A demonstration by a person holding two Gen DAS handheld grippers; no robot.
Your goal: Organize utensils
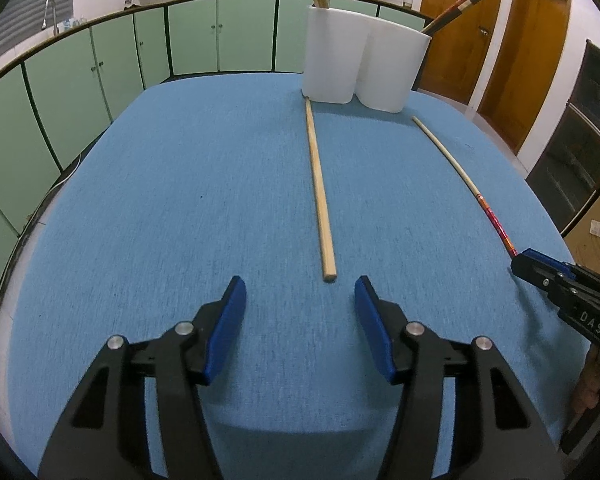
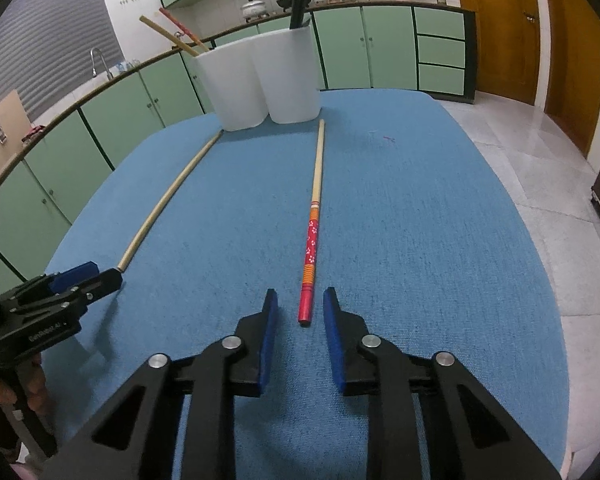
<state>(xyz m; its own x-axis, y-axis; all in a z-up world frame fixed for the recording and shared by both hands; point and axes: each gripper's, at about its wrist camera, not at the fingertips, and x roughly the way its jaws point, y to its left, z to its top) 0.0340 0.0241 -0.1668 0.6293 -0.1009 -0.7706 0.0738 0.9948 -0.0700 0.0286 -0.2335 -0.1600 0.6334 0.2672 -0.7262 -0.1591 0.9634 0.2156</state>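
Two chopsticks lie on the blue tablecloth (image 1: 172, 200), pointing at a white two-compartment holder (image 1: 356, 60) (image 2: 260, 80). The plain wooden chopstick (image 1: 318, 184) (image 2: 168, 196) ends just ahead of my left gripper (image 1: 300, 284) (image 2: 104, 274), which is open and touches nothing. The red-handled chopstick (image 2: 311, 236) (image 1: 496, 223) has its thick end between the fingers of my right gripper (image 2: 300, 292) (image 1: 526, 262). A gap shows on both sides, so the pads do not press on it. The holder's left compartment holds light and red chopsticks, the right one dark ones.
Green cabinets (image 1: 100, 80) with a counter, sink tap and pots run behind the table. Wooden doors (image 1: 520, 48) stand at the right. Tiled floor (image 2: 540, 152) lies past the table's right edge. A hand (image 2: 32, 384) holds the left gripper's handle.
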